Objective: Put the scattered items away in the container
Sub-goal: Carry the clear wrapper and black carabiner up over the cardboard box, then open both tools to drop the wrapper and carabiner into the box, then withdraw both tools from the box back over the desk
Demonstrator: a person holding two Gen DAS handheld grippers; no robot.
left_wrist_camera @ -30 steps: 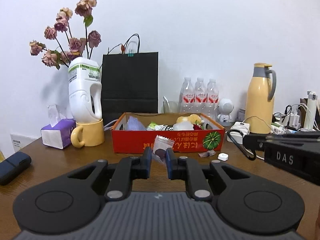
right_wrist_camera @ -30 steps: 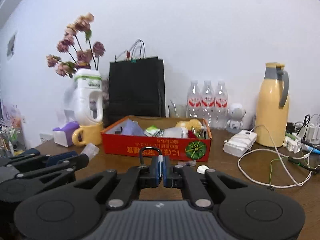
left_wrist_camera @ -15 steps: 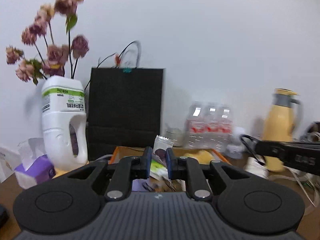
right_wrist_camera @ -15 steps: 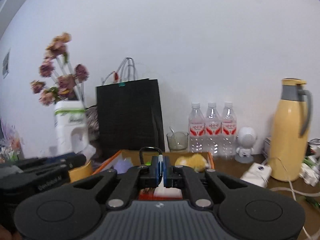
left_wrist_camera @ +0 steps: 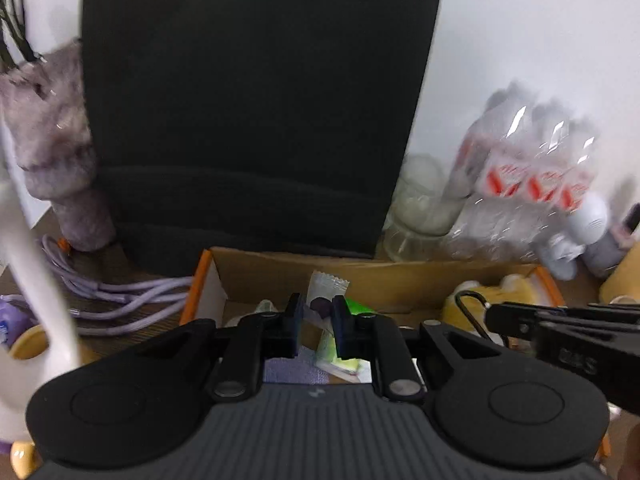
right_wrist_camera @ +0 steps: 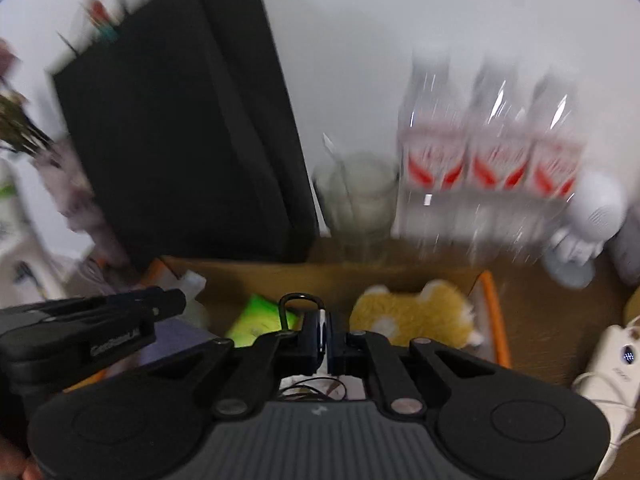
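My left gripper (left_wrist_camera: 316,322) is shut on a white snack packet (left_wrist_camera: 326,288) and holds it over the left part of the orange cardboard box (left_wrist_camera: 196,280). My right gripper (right_wrist_camera: 325,334) is shut on a small blue and white item with a black wire loop (right_wrist_camera: 300,300), above the middle of the box (right_wrist_camera: 494,312). Inside the box lie a yellow plush toy (right_wrist_camera: 416,314), a green packet (right_wrist_camera: 260,314) and a purple item (left_wrist_camera: 294,368). The right gripper shows in the left wrist view (left_wrist_camera: 560,326); the left gripper shows in the right wrist view (right_wrist_camera: 92,328).
A black paper bag (left_wrist_camera: 256,100) stands right behind the box. A glass (right_wrist_camera: 360,196), three water bottles (right_wrist_camera: 492,160) and a white robot figure (right_wrist_camera: 588,216) stand at the back right. Purple cable (left_wrist_camera: 120,292) and a white jug (left_wrist_camera: 24,280) lie left. A white charger (right_wrist_camera: 608,364) is at right.
Both grippers have moved forward and down over the box, still holding their items. The views are blurred by the motion.
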